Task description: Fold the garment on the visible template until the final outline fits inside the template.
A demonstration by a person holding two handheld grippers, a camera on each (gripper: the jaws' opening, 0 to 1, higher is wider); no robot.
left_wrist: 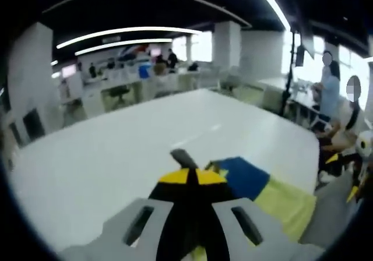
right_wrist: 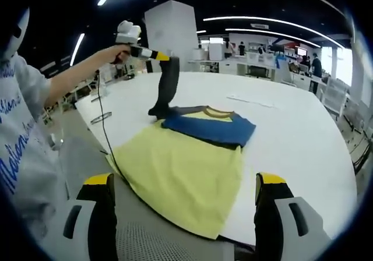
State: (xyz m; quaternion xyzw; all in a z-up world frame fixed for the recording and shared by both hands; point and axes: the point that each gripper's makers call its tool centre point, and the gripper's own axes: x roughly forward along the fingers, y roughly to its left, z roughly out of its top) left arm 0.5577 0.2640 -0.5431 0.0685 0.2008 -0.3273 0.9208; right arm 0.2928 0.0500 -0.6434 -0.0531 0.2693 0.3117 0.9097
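A: Your garment (right_wrist: pixel 186 173) reads as soft matt cloth: yellow body, blue and grey panels toward the table's far edge.

B: And what carries it?

A: The table (right_wrist: pixel 291 138) looks smooth, white, faintly glossy. Your left gripper (right_wrist: pixel 166 77) appears hard plastic, black with yellow trim, pinching a grey sleeve.

A large white table (right_wrist: pixel 291 133) carries the work; in the left gripper view its bare top (left_wrist: pixel 116 150) runs from centre out toward 10 o'clock. On it lies a garment (right_wrist: pixel 186 168), yellow in the body with a blue band across the chest and a dark collar end toward 12 o'clock. Its yellow hem hangs over the table's near edge at 6 o'clock in the right gripper view. In the left gripper view the garment (left_wrist: pixel 256 185) sits at 4 o'clock. One dark sleeve is lifted off the surface.
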